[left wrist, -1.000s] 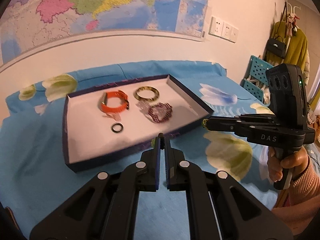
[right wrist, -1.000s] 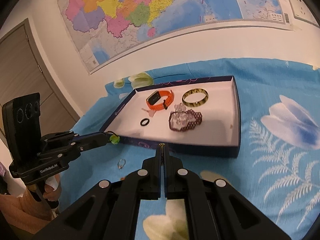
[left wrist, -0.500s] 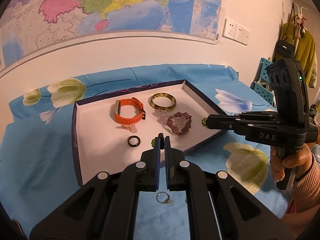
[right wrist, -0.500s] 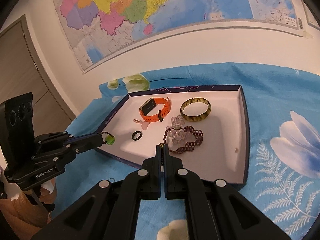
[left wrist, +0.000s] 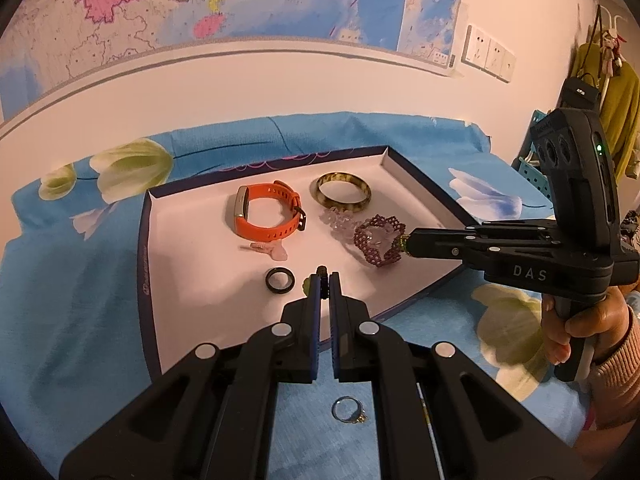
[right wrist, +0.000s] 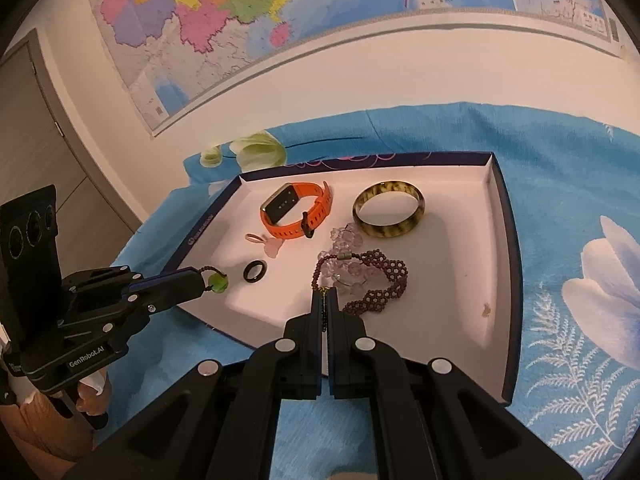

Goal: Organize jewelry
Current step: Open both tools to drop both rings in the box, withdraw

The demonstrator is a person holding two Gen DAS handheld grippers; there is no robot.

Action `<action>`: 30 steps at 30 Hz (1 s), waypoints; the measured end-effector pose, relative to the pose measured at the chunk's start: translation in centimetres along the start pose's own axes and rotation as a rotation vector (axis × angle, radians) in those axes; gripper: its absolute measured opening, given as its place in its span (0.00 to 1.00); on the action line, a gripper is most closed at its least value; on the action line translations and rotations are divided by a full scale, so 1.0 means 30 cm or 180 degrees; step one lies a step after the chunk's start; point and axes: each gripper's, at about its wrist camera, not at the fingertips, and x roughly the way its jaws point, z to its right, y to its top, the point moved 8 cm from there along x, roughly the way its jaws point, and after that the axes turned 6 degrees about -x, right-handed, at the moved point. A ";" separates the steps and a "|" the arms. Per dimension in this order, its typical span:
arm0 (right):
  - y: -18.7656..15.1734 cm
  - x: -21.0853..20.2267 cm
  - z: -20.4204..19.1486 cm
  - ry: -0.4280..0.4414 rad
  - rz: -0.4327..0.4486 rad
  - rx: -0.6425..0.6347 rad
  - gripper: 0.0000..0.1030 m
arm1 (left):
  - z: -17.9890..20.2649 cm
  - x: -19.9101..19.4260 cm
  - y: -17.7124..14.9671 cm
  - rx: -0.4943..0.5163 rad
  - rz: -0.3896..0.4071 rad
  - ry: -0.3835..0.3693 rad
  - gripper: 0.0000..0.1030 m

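A shallow box tray (left wrist: pixel 420 184) (right wrist: pixel 496 184) on a blue flowered cloth holds an orange watch band (left wrist: pixel 266 214) (right wrist: pixel 298 212), a mottled bangle (left wrist: pixel 344 196) (right wrist: pixel 388 210), clear beads (left wrist: pixel 340 220), a dark red beaded bracelet (left wrist: pixel 378 240) (right wrist: pixel 376 280), a pink clip (left wrist: pixel 272 250) and a black ring (left wrist: pixel 280 280) (right wrist: pixel 255 271). My left gripper (left wrist: pixel 325 274) (right wrist: pixel 202 278) is shut on a dark cord with a green bead (right wrist: pixel 218 282), over the tray's front left. My right gripper (right wrist: pixel 325 294) (left wrist: pixel 406 240) is shut on a small gold-coloured piece by the bracelet.
A silver ring (left wrist: pixel 348 409) lies on the cloth in front of the tray, under my left gripper. A map hangs on the wall behind. Wall sockets (left wrist: pixel 488 54), a teal crate (left wrist: pixel 536 160) and hanging clothes (left wrist: pixel 616 92) are at the right.
Both grippers have moved forward over the tray. The green bead now hangs over the tray's front left, and my right gripper's tip has reached the dark red bracelet.
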 end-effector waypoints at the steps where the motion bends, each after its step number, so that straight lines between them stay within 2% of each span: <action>1: 0.002 0.005 0.003 0.0001 -0.0009 0.0011 0.01 | -0.003 0.009 -0.001 -0.0003 -0.0018 0.0005 0.04; 20: 0.017 0.072 0.028 -0.0067 -0.0146 0.0044 0.01 | -0.018 0.097 -0.015 -0.0009 -0.0194 0.0080 0.04; 30: 0.018 0.075 0.037 -0.0107 -0.0130 0.0078 0.05 | -0.043 0.132 -0.022 -0.0079 -0.0264 0.0118 0.06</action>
